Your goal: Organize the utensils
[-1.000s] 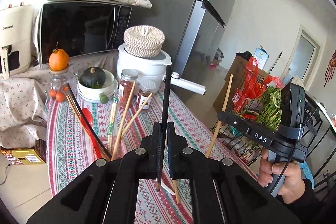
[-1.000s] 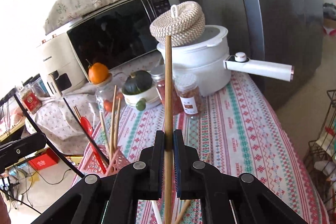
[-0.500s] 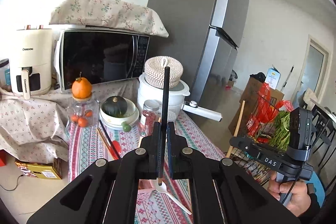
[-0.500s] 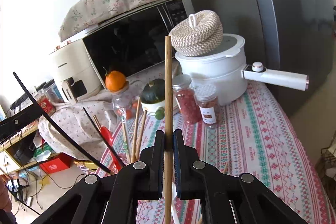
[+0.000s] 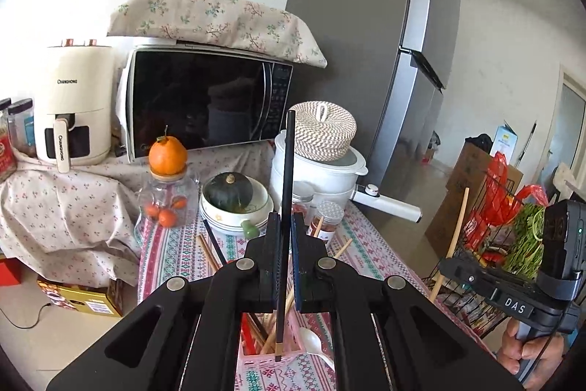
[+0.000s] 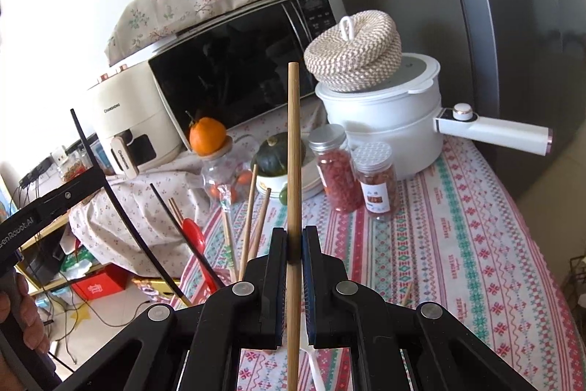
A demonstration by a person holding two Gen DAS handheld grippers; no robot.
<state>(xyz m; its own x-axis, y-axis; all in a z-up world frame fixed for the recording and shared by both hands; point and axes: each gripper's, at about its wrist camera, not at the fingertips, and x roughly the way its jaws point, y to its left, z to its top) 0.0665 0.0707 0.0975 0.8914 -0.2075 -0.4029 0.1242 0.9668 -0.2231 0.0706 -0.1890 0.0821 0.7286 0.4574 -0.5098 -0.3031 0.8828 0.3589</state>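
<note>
The left gripper (image 5: 286, 240) pinches 1 thin black chopstick (image 5: 285, 193) upright above the pink plastic holder (image 5: 252, 360) near the table's front edge. The right gripper (image 6: 294, 251) pinches 1 bamboo chopstick (image 6: 293, 149). Both sticks look light, stiff and slippery; a mid-shaft hold seems safest.
</note>
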